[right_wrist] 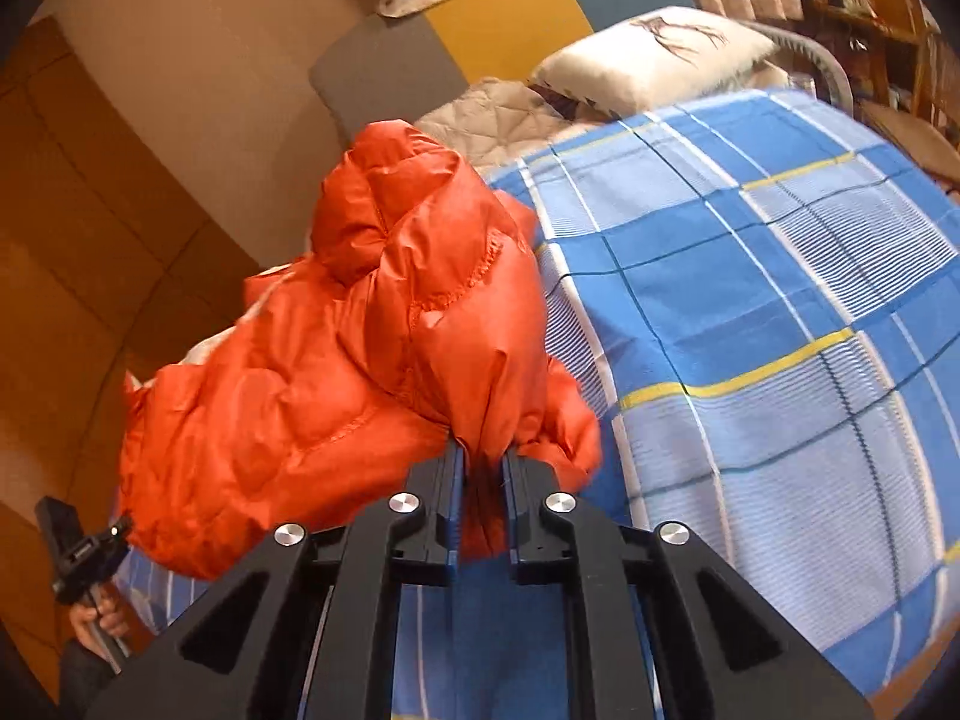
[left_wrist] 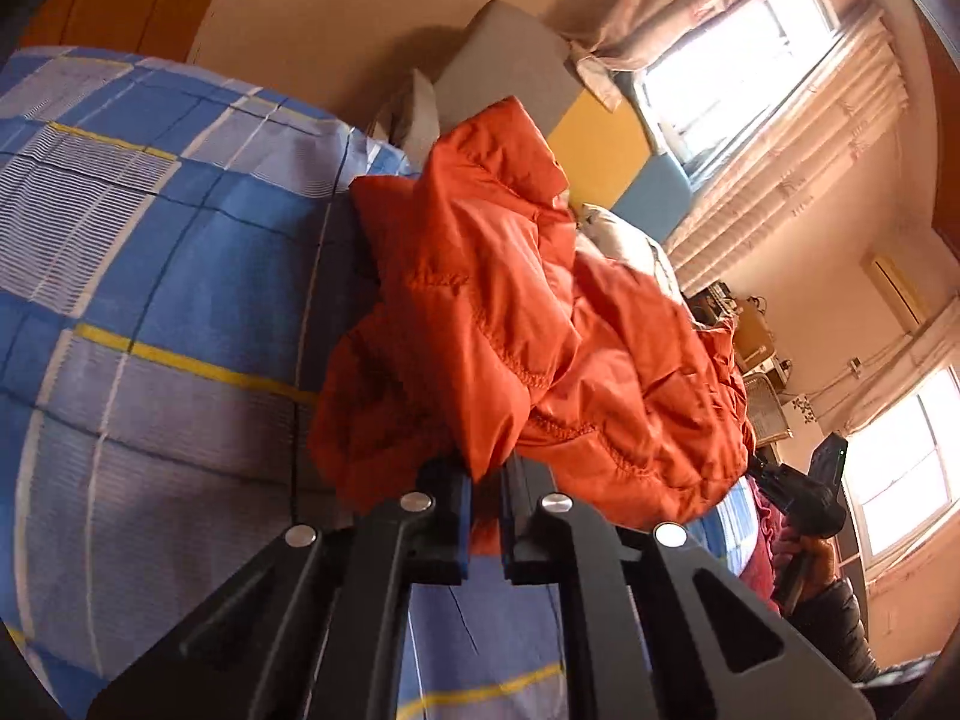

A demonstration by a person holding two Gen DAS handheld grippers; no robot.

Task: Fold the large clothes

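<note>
An orange puffer jacket [left_wrist: 510, 330] hangs bunched in the air above a bed with a blue checked sheet [left_wrist: 150, 252]. My left gripper [left_wrist: 487, 480] is shut on a fold of the jacket's edge. My right gripper [right_wrist: 483, 468] is shut on another fold of the same jacket [right_wrist: 360, 372], which billows up and to the left over the sheet [right_wrist: 750, 300]. The right gripper also shows at the far right of the left wrist view [left_wrist: 804, 498], the left gripper at the lower left of the right wrist view [right_wrist: 84, 552]. The jacket's lower part is hidden behind the fingers.
A white pillow [right_wrist: 654, 57] and a quilted beige blanket [right_wrist: 486, 114] lie at the head of the bed. A grey, yellow and blue padded headboard [left_wrist: 594, 138] stands behind. Curtained windows [left_wrist: 738, 60] and a cluttered desk [left_wrist: 750, 336] are at the right.
</note>
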